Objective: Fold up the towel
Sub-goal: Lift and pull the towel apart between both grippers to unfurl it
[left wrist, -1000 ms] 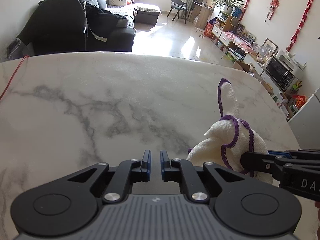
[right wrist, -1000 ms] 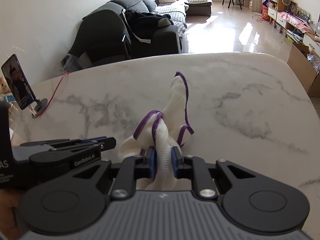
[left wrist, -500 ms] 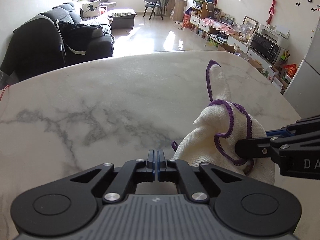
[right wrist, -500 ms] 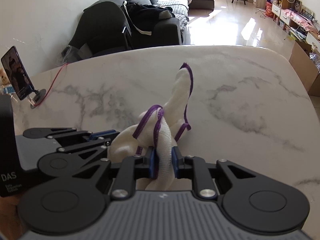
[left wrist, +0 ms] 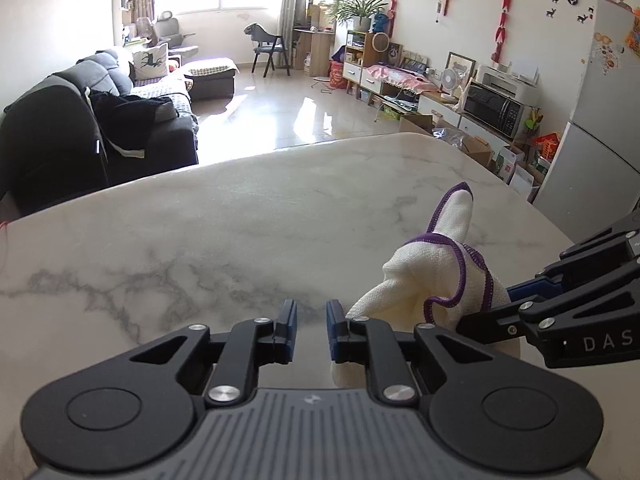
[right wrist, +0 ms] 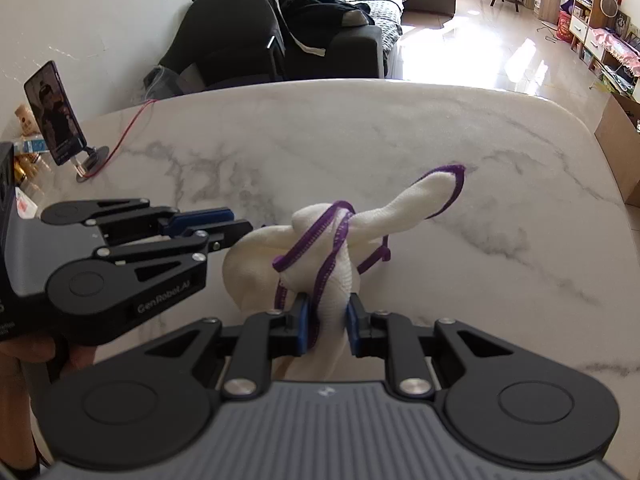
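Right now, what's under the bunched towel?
The towel lies on the bare marble table, its near end pinched in the right gripper. Anything beneath the bunch is covered; none shows at its edges.

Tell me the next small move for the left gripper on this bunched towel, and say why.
Probably slide the left gripper sideways toward the towel and onto its purple hem beside it. Its jaws have just been opening with nothing between them, while the right gripper pinches the bunched cloth on the marble table. Spreading it likely needs a second grip.
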`<state>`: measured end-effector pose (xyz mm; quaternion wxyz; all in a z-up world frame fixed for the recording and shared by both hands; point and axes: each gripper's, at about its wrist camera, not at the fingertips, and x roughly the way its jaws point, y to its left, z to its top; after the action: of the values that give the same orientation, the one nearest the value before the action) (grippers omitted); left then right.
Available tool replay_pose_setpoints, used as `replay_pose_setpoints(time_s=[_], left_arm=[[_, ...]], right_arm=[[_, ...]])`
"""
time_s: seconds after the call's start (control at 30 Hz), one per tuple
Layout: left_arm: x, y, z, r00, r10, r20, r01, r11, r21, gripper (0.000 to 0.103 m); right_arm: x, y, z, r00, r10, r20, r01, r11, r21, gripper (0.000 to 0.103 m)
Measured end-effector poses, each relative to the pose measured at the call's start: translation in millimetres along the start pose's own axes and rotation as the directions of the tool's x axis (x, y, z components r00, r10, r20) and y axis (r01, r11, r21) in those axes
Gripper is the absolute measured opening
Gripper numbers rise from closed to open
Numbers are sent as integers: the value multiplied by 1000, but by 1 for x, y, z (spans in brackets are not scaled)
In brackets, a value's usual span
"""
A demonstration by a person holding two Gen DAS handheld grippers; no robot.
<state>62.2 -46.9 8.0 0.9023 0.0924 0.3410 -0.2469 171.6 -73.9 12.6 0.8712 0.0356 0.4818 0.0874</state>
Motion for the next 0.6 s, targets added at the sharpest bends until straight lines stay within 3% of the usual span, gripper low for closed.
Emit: replay_pose_setpoints(time_s=[0.1,0.27,0.4,0.53,0.6], left_arm=[[2,-11,1,1000,2,27,-5,993,115,47],[2,-17,-2,999,-32,40,23,980,200,48],[-5,-18,-8,994,-79,75,58,967,249,59],[-5,-31,-15,992,-89,88,49,924,379,60],[-4,-33,-15,993,-97,72,61,917,395,60]], right_arm=[[-4,1,-7,1000,-7,1,7,1000,-15,21],[-6,2,-16,1000,-14,-1,14,1000,-27,22],[-9,0,-21,1000,-20,-13,19,999,-34,21],[-9,2,-25,999,-26,-23,25,999,-45,21],[-10,1,-27,999,-29,-28,27,998,-48,22]])
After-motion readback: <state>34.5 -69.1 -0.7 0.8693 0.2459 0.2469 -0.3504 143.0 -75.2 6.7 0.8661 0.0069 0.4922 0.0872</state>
